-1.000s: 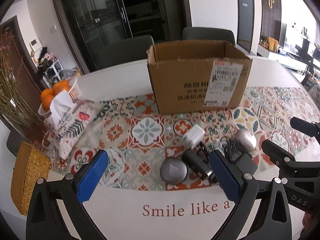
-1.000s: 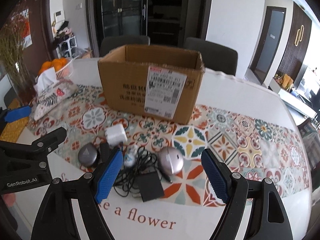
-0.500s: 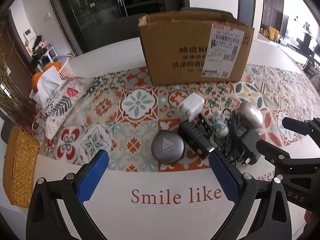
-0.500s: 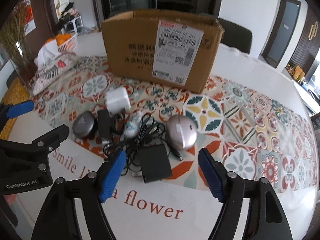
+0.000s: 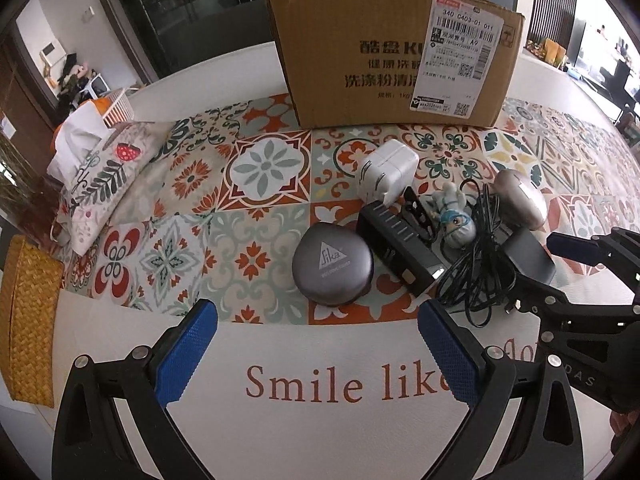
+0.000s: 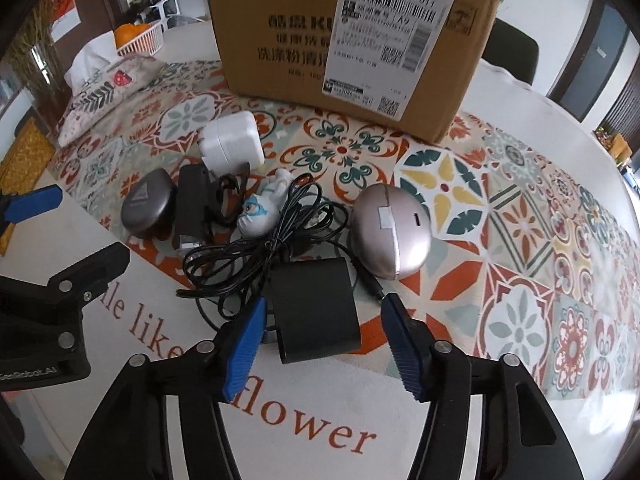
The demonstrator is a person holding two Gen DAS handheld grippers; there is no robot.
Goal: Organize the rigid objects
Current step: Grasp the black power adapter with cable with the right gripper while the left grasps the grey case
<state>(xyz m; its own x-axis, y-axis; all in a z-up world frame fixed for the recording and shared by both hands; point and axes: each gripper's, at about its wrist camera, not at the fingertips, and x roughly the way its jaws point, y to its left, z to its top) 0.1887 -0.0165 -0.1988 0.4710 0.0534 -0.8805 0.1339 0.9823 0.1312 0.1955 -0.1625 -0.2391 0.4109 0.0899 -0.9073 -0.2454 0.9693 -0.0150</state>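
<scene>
Now I have my right gripper [image 6: 322, 330] spread wide around the black adapter [image 6: 316, 312] near the table's front edge, my left gripper [image 5: 316, 354] likewise agape and empty; next, squeeze, then lift toward the cardboard box [image 6: 340, 40].

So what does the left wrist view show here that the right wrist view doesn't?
Left wrist only: the Sika logo reading clearly on the grey round case, and the left claw open in front of it. Right wrist only: the black adapter in full, flanked by the open right claw, plus the silver pod's slot. Both: cardboard box, white charger, figurine.
</scene>
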